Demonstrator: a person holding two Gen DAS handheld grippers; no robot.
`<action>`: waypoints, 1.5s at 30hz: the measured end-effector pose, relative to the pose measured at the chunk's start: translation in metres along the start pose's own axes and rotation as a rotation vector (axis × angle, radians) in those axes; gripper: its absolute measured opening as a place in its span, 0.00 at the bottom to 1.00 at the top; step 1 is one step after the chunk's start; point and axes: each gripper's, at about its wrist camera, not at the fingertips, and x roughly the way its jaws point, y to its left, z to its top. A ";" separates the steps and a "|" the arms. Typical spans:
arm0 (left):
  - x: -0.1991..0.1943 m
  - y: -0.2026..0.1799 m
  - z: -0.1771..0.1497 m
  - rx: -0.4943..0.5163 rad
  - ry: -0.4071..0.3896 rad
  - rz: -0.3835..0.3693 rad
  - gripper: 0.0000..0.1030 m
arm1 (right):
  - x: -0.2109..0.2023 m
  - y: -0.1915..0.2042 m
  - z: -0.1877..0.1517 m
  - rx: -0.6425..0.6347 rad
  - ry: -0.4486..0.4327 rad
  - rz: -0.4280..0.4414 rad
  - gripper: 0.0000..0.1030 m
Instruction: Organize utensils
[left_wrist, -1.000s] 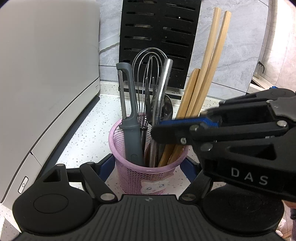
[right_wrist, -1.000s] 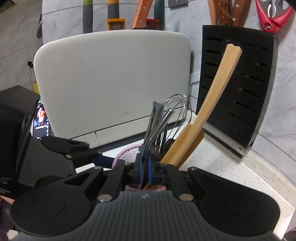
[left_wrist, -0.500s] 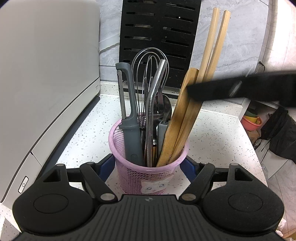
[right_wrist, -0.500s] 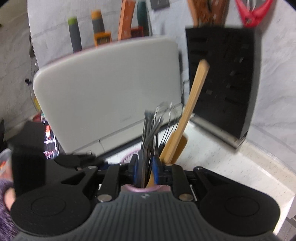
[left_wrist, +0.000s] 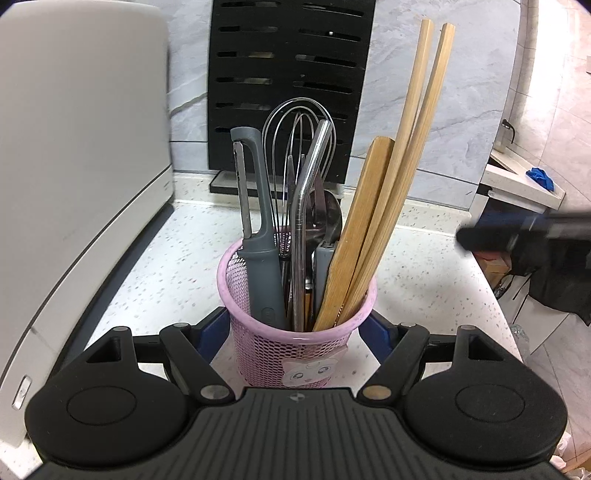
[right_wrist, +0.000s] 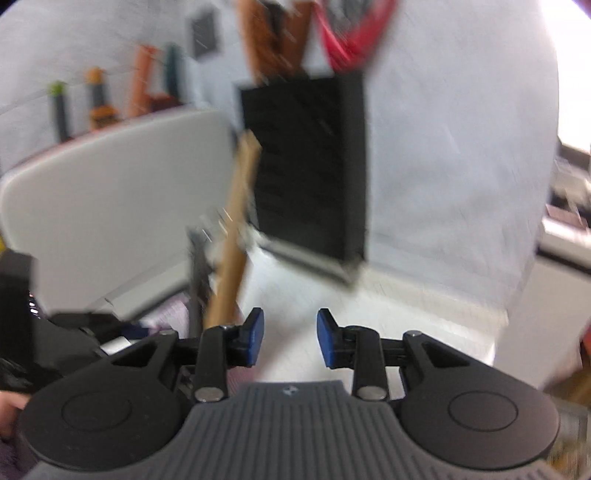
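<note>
Left wrist view: we see the pink mesh basket low in the middle of the frame, standing on the speckled desk and clasped between the blue pads of our left hand-held gripper, which press its sides. In the basket stand a grey peeler, a wire whisk, a bent metal straw, a wooden spatula and a pair of long wooden tongs leaning toward the upper right. A black slotted rack stands against the wall behind, and a white appliance fills the left side. At the right edge our right hand-held gripper shows as a dark blur.

In the right wrist view, badly blurred, our right hand-held gripper has just been opening; its blue pads stand apart with nothing between them, only bare desk. The basket and its utensils sit at the lower left there.
</note>
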 end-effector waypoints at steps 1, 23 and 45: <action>0.002 -0.001 0.001 0.000 -0.002 0.000 0.86 | 0.005 -0.004 -0.004 0.012 0.017 -0.009 0.30; 0.019 -0.016 -0.003 0.026 -0.050 -0.001 1.00 | 0.060 -0.028 -0.036 0.147 0.152 -0.058 0.35; -0.118 -0.028 -0.038 -0.113 -0.259 0.338 1.00 | -0.072 0.037 -0.058 -0.003 -0.130 -0.089 0.73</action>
